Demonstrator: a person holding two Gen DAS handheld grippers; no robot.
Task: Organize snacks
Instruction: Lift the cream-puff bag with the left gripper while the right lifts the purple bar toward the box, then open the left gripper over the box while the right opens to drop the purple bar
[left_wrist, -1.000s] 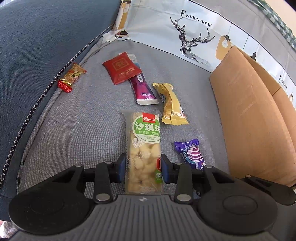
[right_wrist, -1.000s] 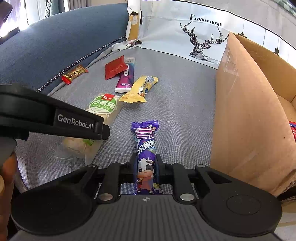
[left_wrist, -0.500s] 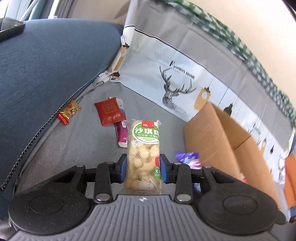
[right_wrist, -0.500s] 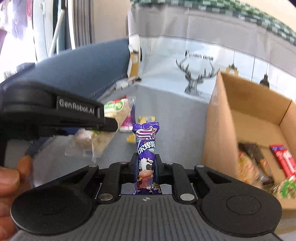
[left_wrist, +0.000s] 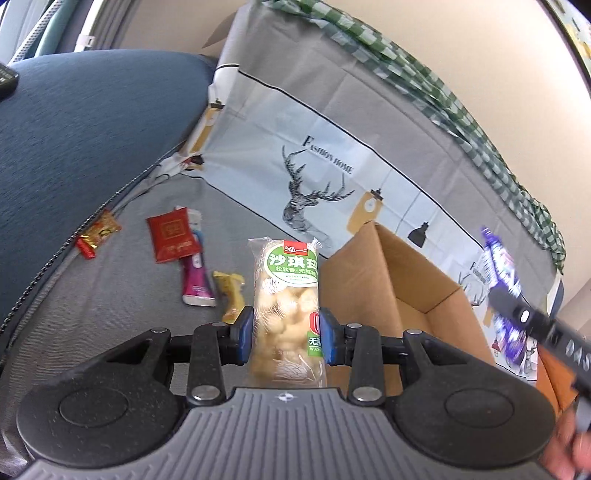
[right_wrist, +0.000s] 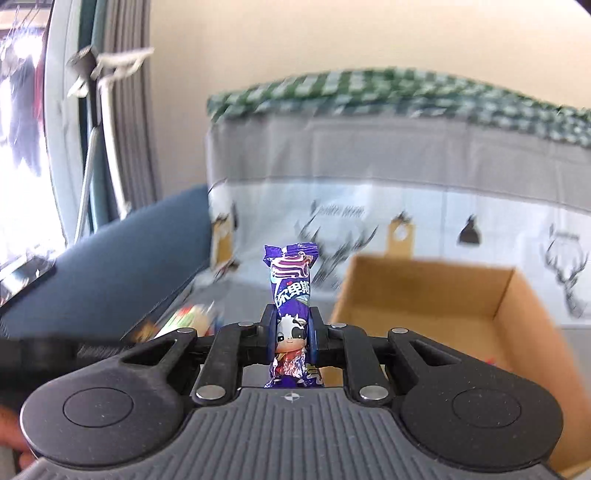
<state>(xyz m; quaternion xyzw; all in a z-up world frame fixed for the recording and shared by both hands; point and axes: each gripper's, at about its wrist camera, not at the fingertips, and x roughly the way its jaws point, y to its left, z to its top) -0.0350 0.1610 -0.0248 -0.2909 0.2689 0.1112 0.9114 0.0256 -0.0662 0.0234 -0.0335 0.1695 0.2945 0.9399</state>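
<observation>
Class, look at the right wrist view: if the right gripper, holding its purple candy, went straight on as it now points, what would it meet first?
Probably the deer-print cloth behind the cardboard box. The right gripper points just left of the box's near corner; blur makes depth uncertain.

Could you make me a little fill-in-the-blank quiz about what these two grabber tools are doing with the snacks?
The left gripper is shut on a clear snack pack with a ____ label.
The right gripper is shut on a ____ candy printed with a cartoon cow.
The open box is made of ____.

Missing words: green; purple; cardboard
</observation>
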